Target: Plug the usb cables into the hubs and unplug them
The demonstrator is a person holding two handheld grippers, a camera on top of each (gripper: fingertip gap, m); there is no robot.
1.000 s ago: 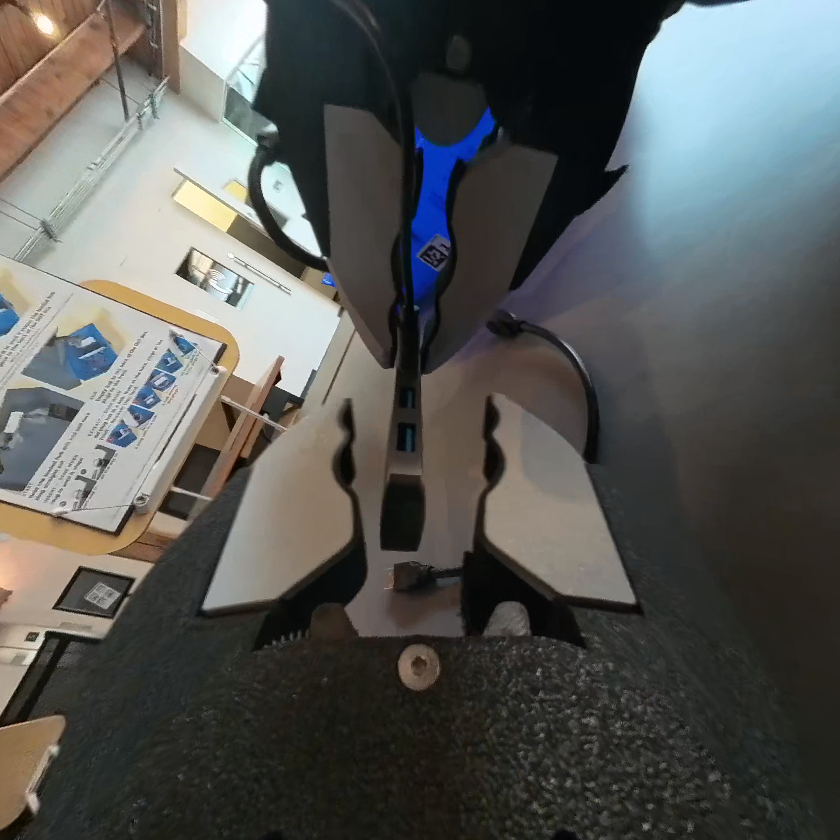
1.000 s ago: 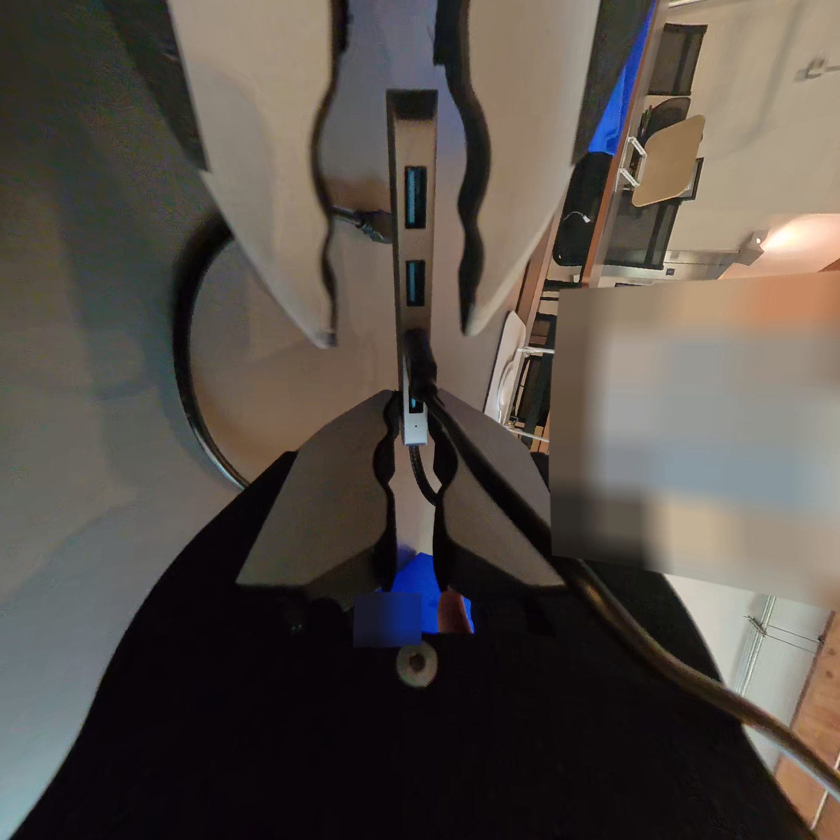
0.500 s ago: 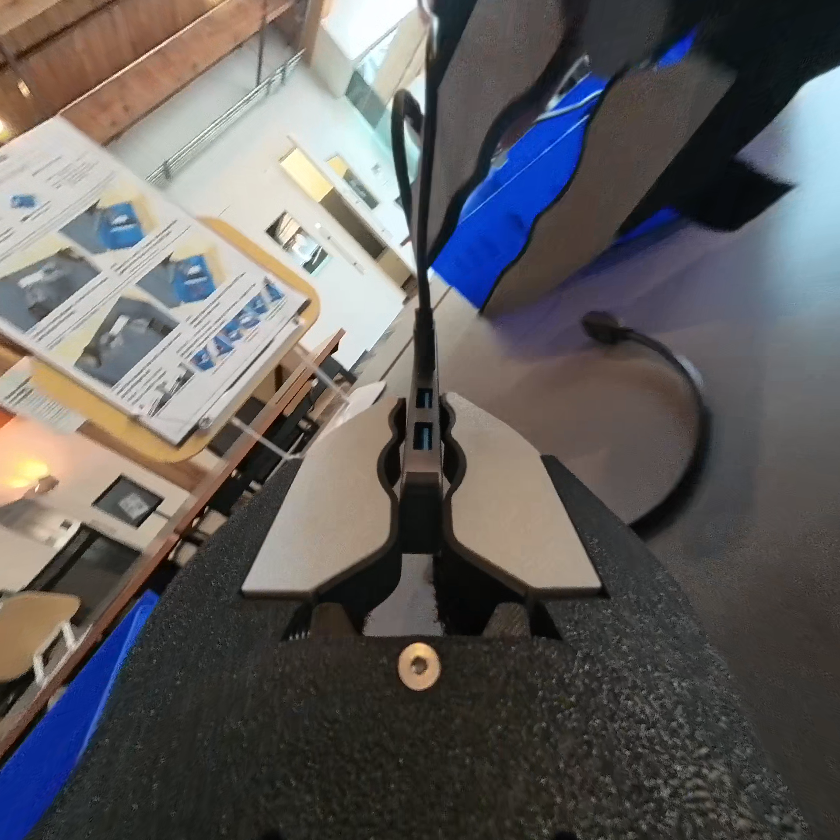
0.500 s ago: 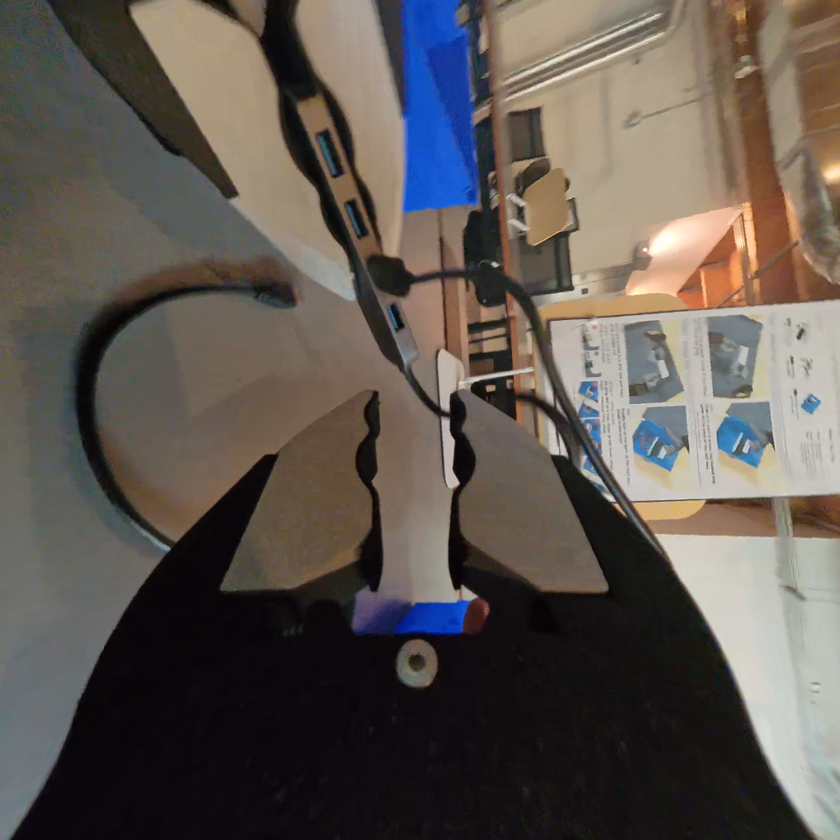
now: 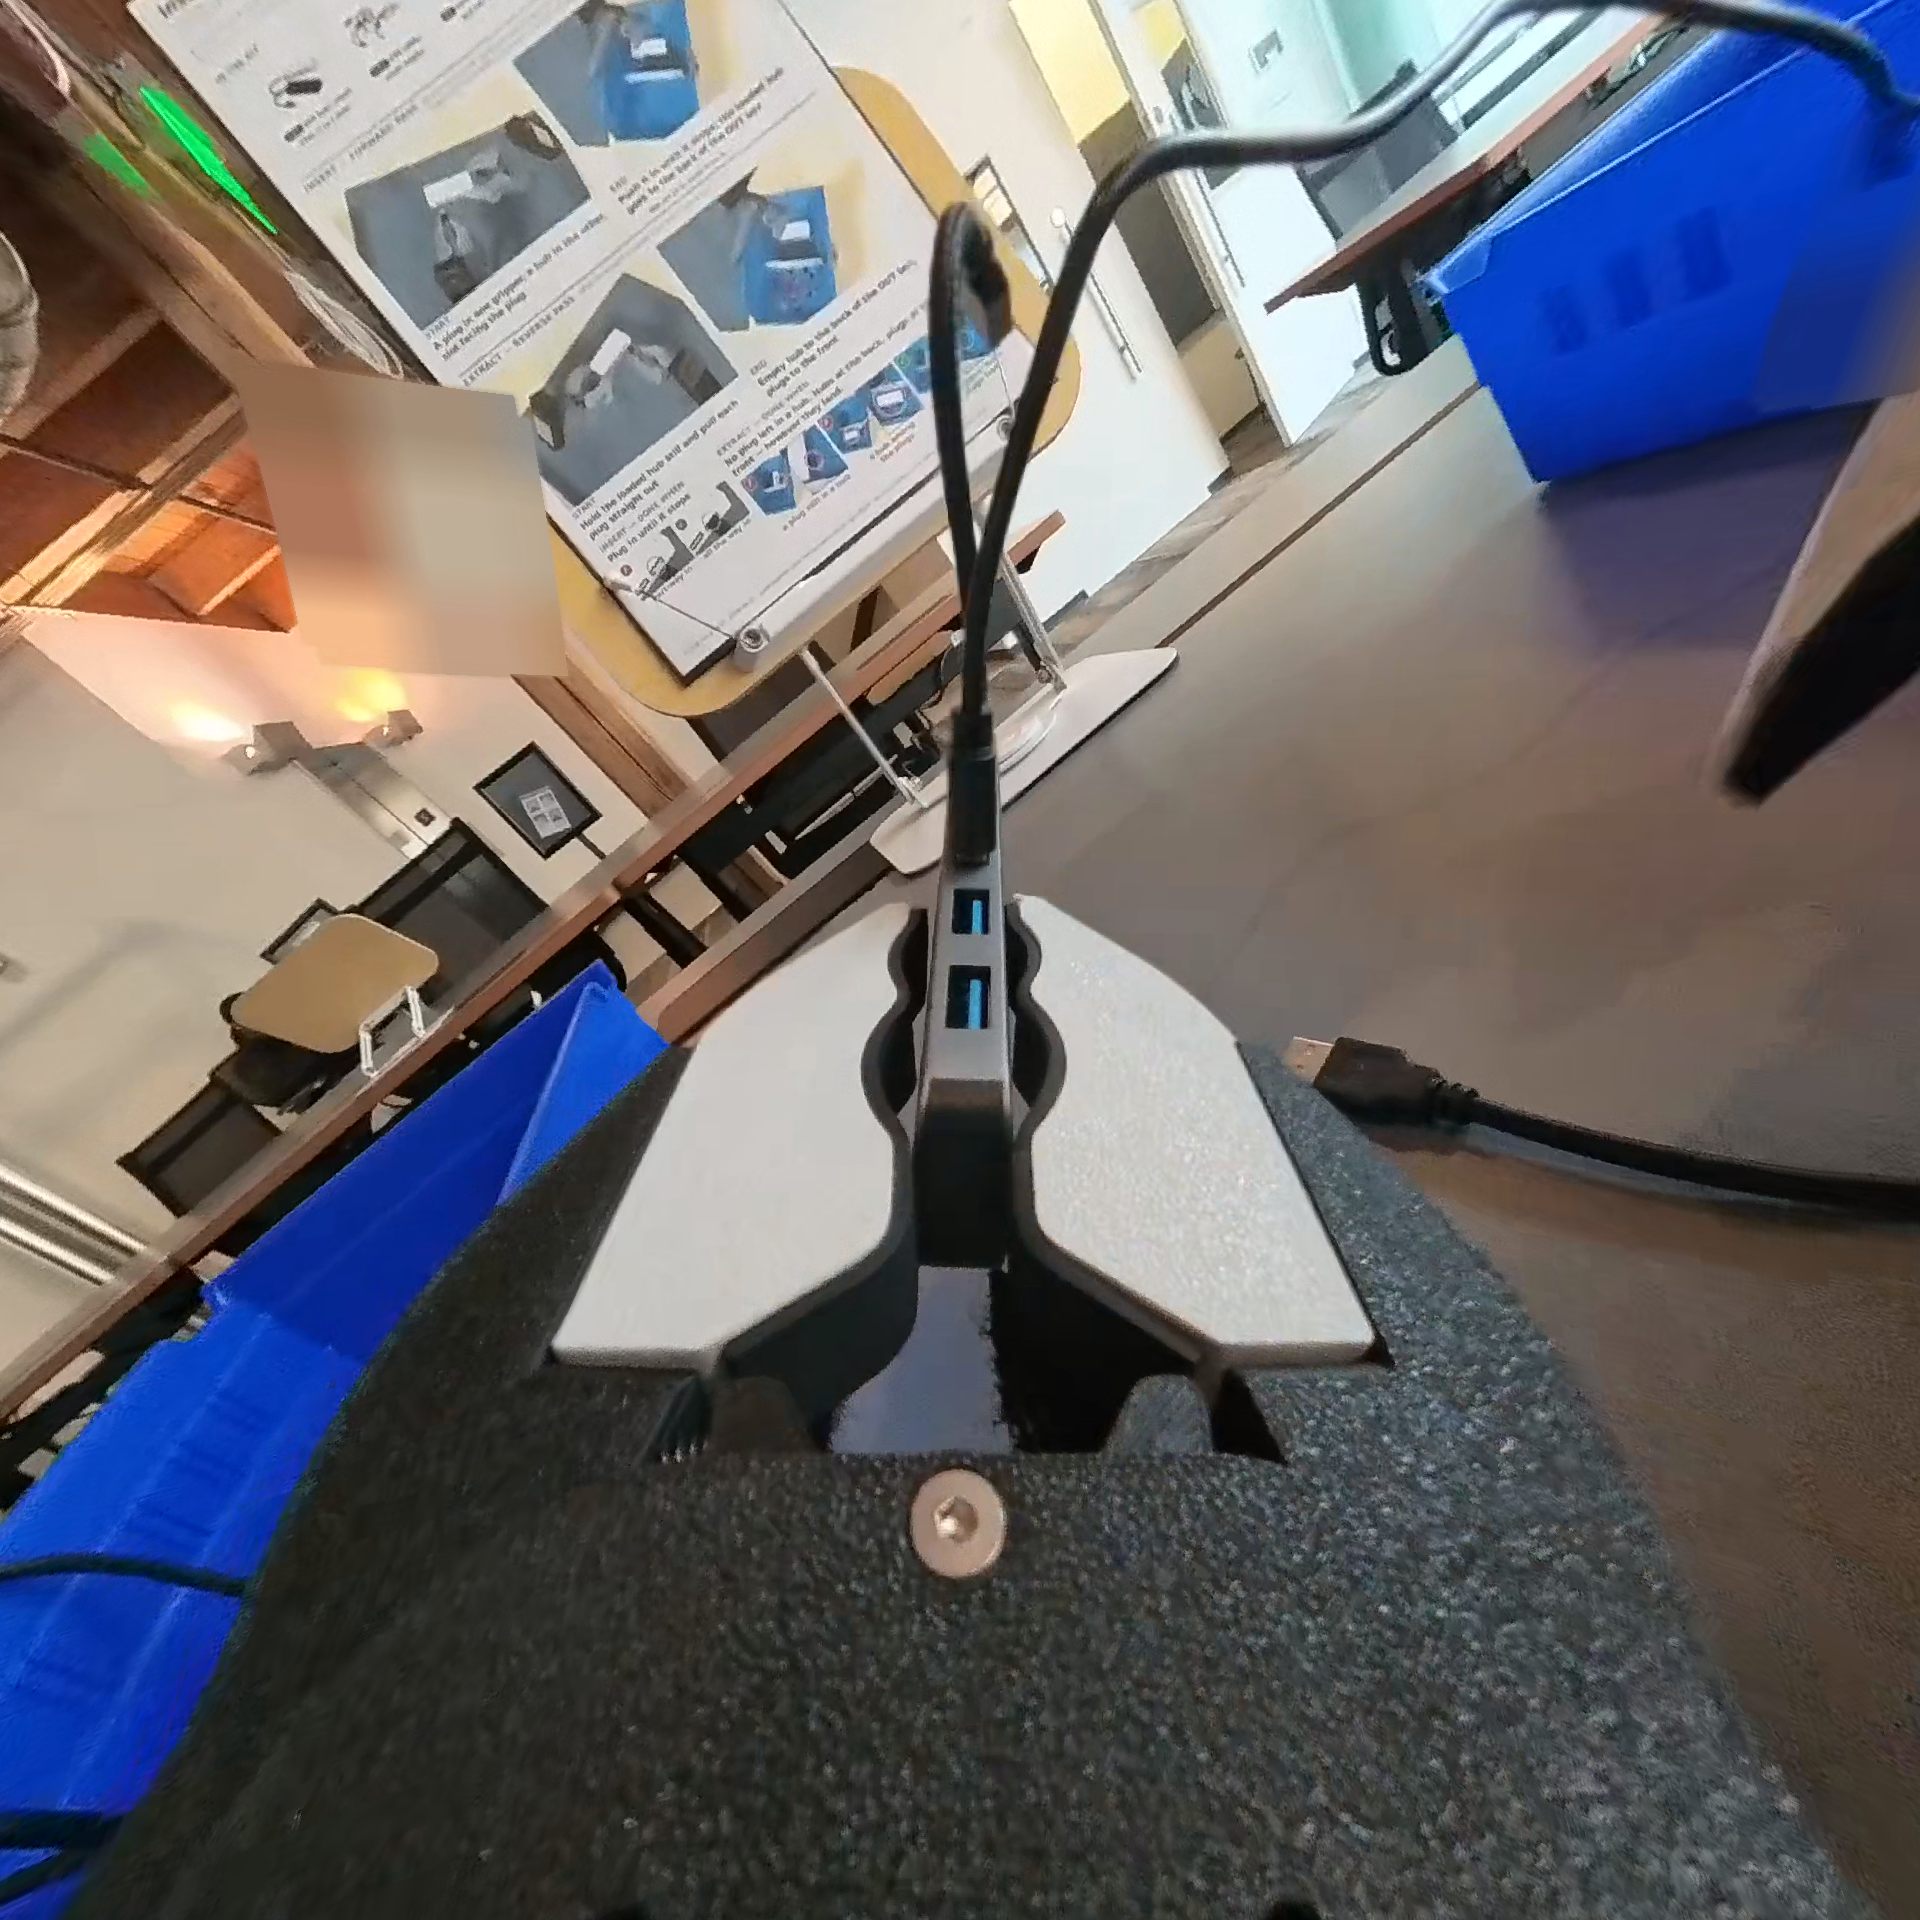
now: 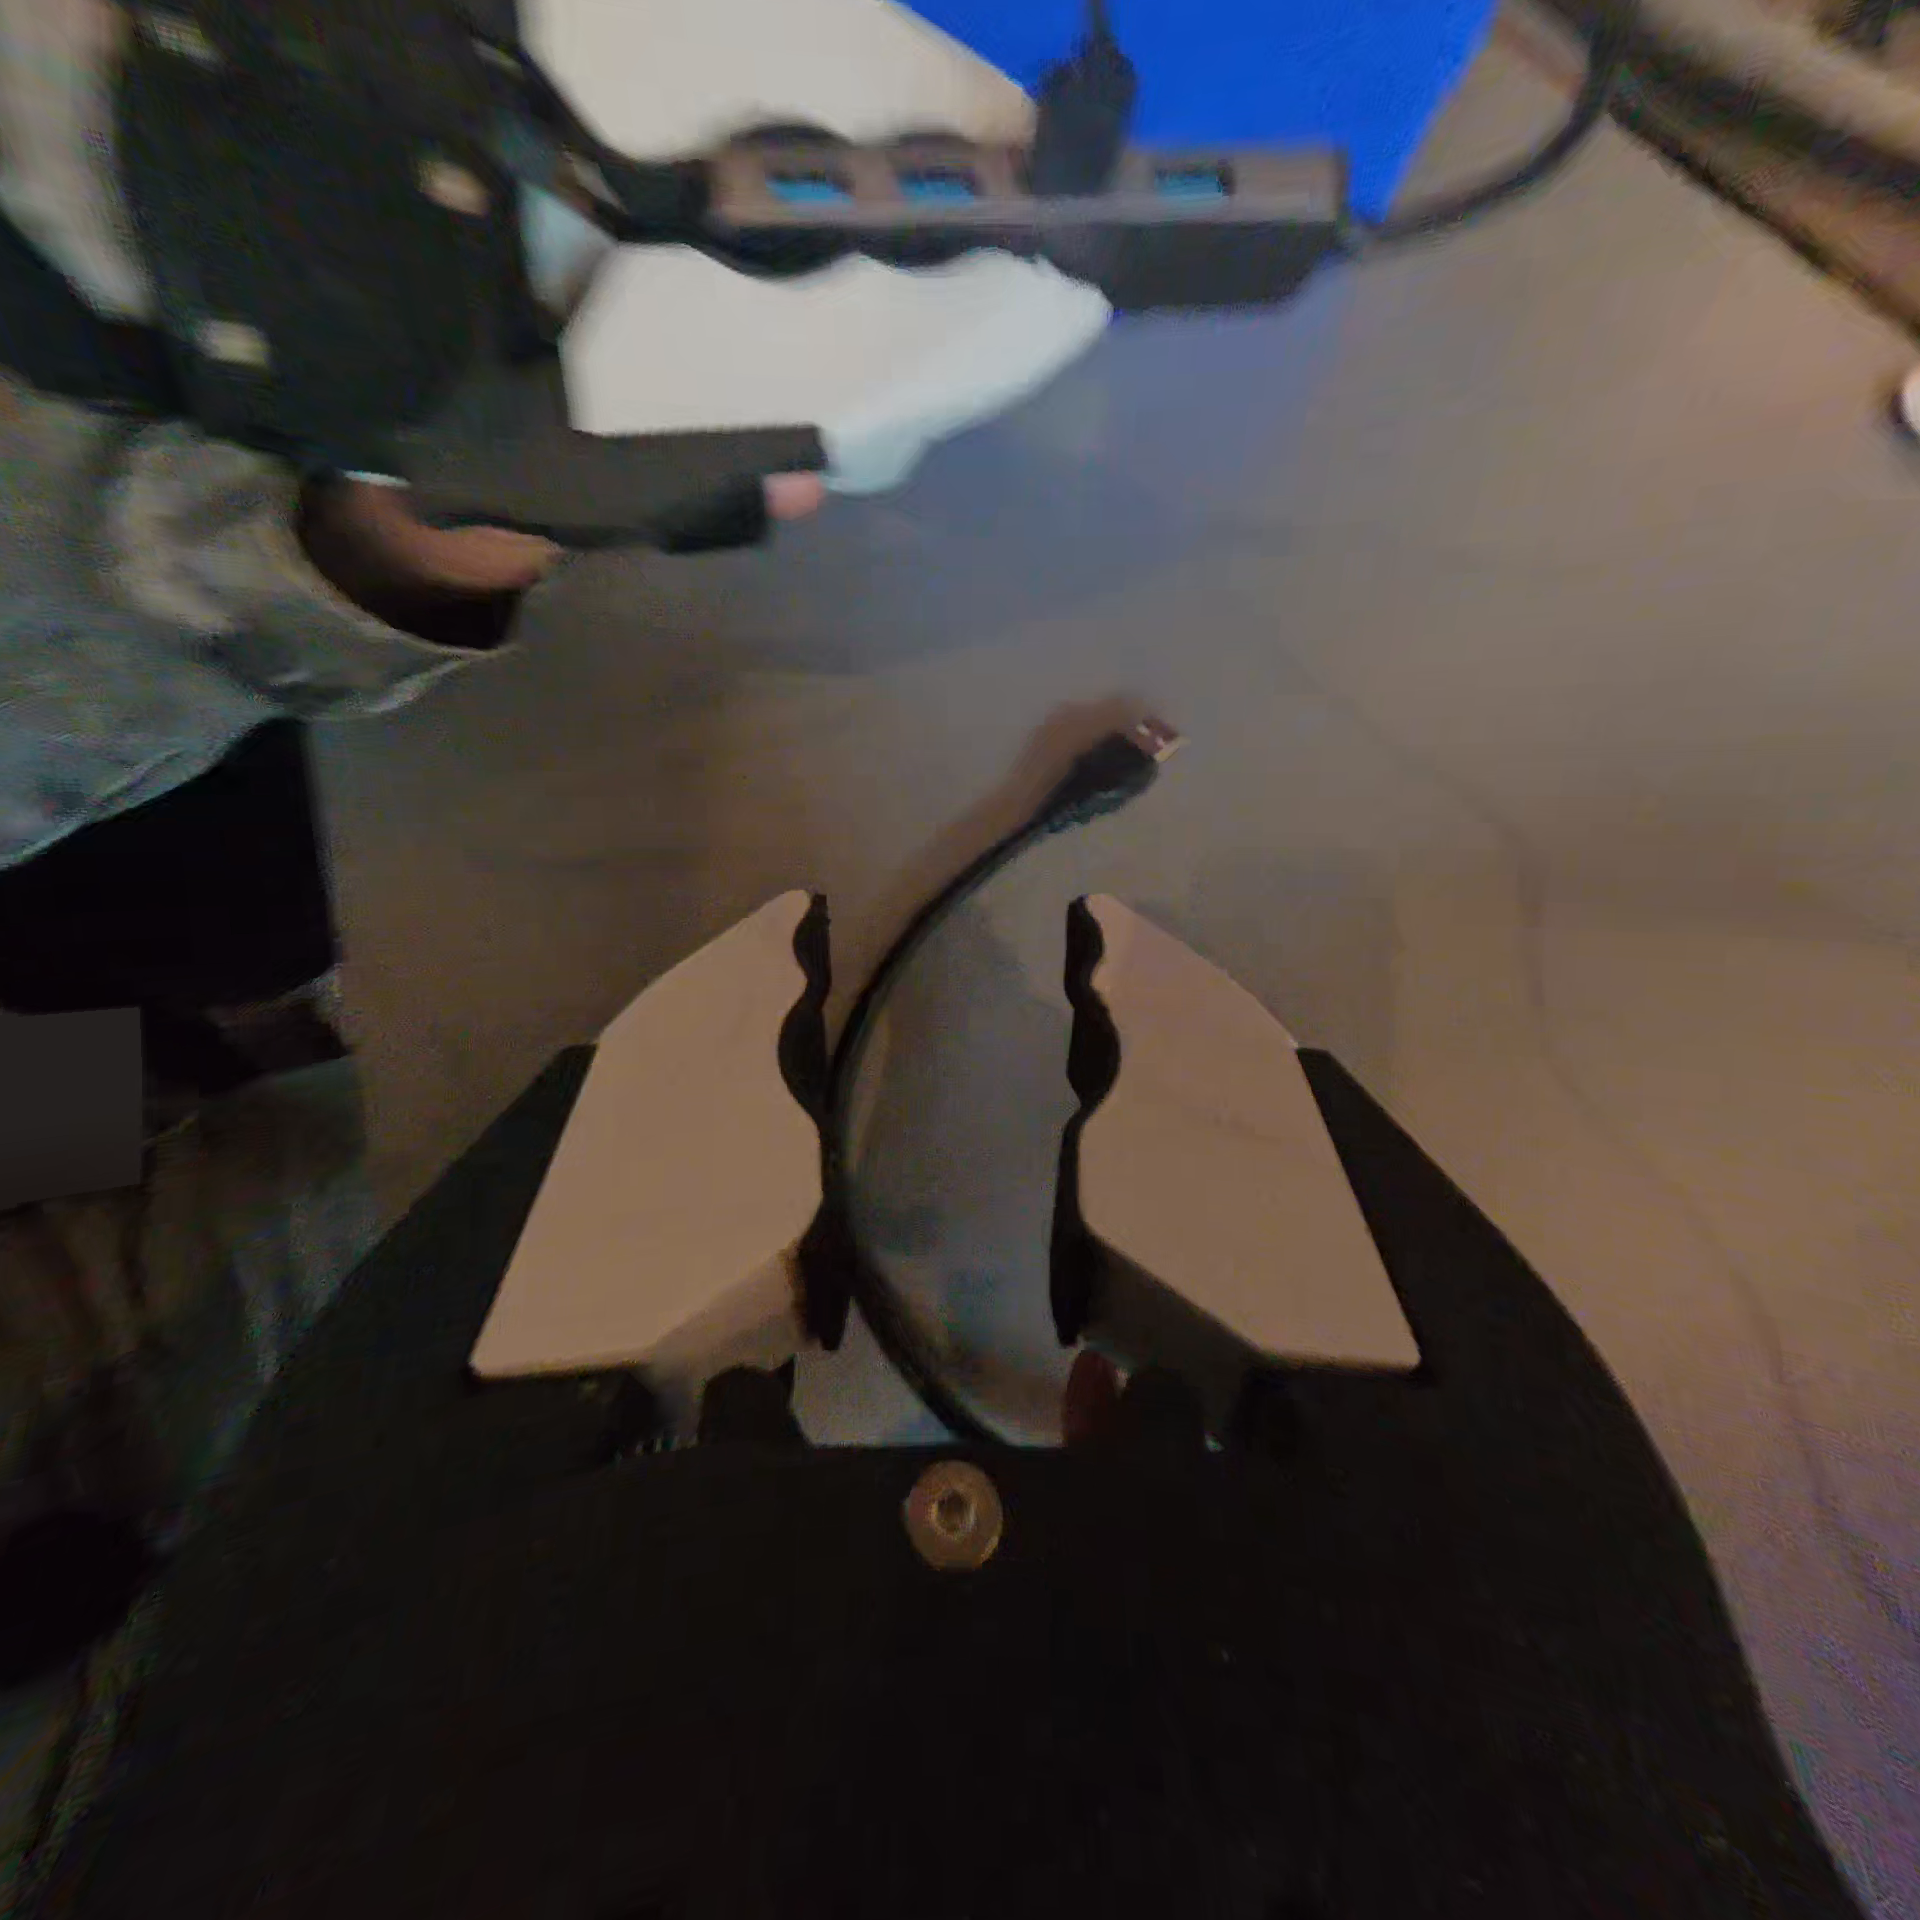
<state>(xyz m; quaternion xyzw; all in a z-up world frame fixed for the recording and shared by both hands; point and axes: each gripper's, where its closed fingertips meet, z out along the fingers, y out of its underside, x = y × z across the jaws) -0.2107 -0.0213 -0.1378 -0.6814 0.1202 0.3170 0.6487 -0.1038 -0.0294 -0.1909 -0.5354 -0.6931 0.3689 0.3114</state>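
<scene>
While the left gripper [image 5: 961, 997] holds the hub [image 5: 964, 1023] pinched edge-up in its jaws, one cable [image 5: 971, 582] already plugged in, the right gripper [image 6: 945, 1039], jaws spread and empty, should reach past the loose cable's loop to its plug [image 6: 1117, 764] on the bare desk [image 6: 1455, 623], then pinch it squarely.

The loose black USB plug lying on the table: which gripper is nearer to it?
Right. The right gripper hovers open just behind the loose black USB plug; the left gripper holds the grey hub farther away.
</scene>
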